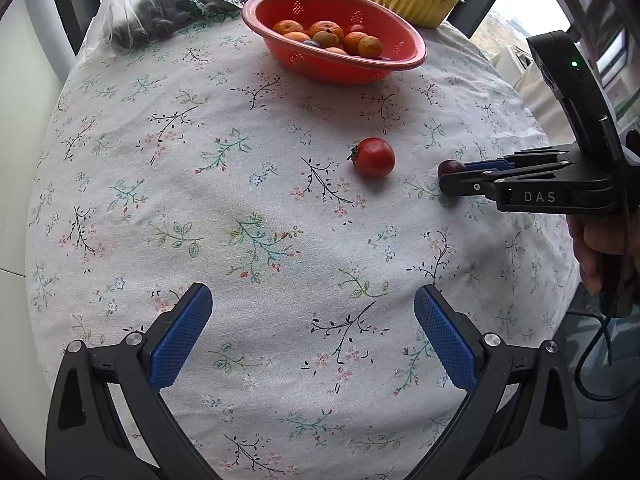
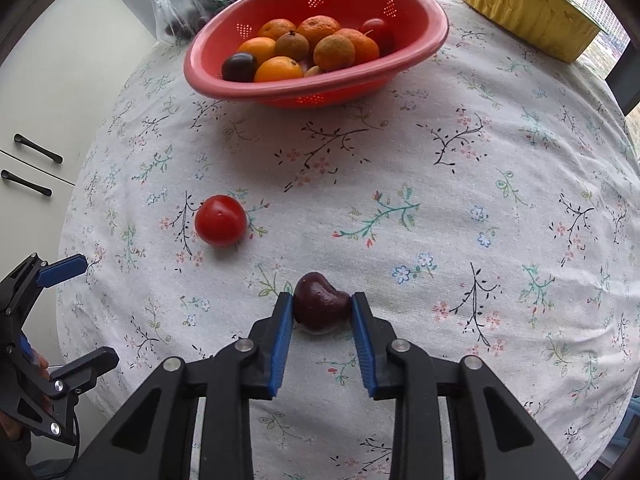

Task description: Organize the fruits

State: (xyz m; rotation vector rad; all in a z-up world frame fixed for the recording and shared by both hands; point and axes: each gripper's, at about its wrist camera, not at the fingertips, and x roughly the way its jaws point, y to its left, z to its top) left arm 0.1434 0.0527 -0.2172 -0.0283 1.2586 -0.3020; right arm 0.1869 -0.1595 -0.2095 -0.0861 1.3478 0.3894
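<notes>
Both blue pads of the right gripper [image 2: 322,306] pinch the dark-red glossy cherry [image 2: 321,301] — touching the floral tablecloth [image 2: 440,208] — while the left gripper [image 1: 312,300] gapes wide, holding nothing.

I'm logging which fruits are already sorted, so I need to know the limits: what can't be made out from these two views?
- Red colander: fruit beneath the mandarins is hidden in both views, so no full count.
- Plastic bag: crinkled film blurs its dark contents; the right wrist view's top edge cuts it off.
- Yellow foil container: both views show only its outer wall.
- Dark plum: the right gripper hides its underside.
</notes>
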